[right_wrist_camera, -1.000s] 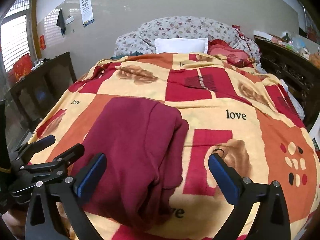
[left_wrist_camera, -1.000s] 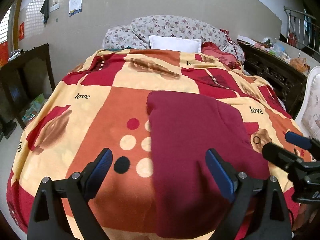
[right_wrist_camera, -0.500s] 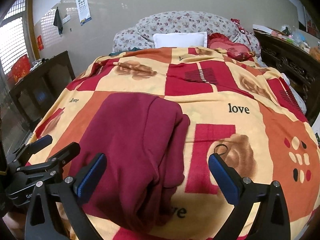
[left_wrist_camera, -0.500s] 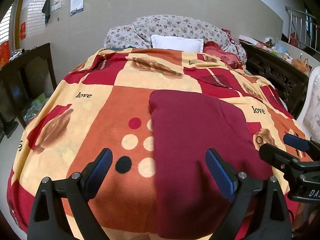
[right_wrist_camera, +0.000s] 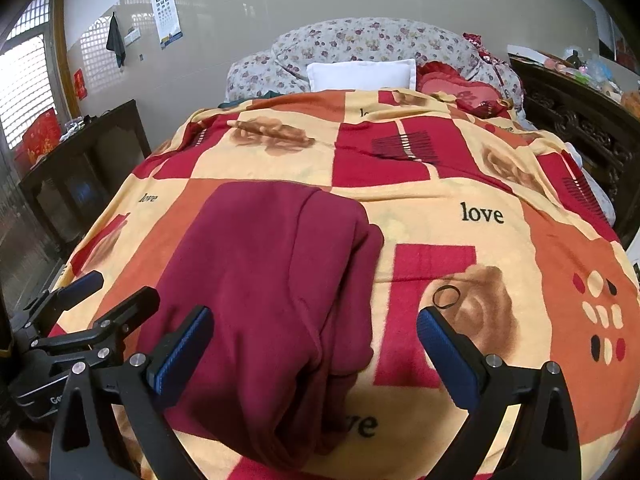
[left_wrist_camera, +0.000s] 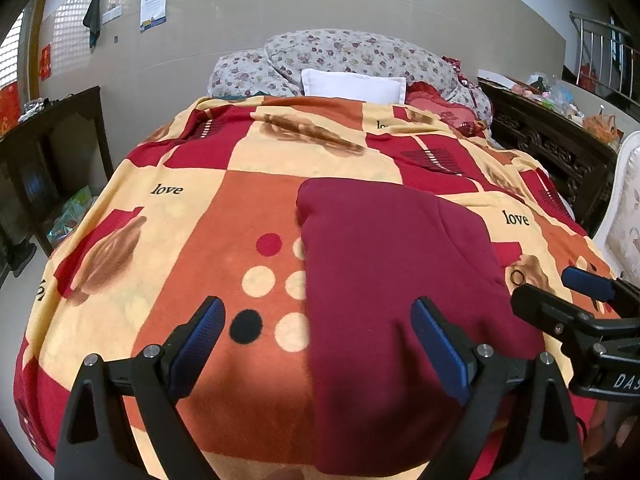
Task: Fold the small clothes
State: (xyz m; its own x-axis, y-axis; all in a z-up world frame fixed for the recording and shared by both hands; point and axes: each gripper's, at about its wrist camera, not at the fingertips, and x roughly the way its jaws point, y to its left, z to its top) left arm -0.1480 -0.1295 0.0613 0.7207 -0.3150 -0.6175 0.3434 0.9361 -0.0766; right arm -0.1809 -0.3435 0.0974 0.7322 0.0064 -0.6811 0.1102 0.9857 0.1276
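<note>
A dark red garment lies folded lengthwise on the patterned blanket, its near end hanging over the bed's front edge. It also shows in the right wrist view. My left gripper is open and empty, above the garment's left edge near the front of the bed. My right gripper is open and empty, above the garment's right edge. The right gripper also shows at the right of the left wrist view, and the left gripper at the left of the right wrist view.
A small black ring lies on the blanket right of the garment. Pillows and a floral quilt are heaped at the bed's head. Dark wooden furniture stands left and right of the bed.
Both grippers have shifted slightly, so the bed and garment sit a little lower and nearer in view. The garment has not moved and both grippers stay open.
</note>
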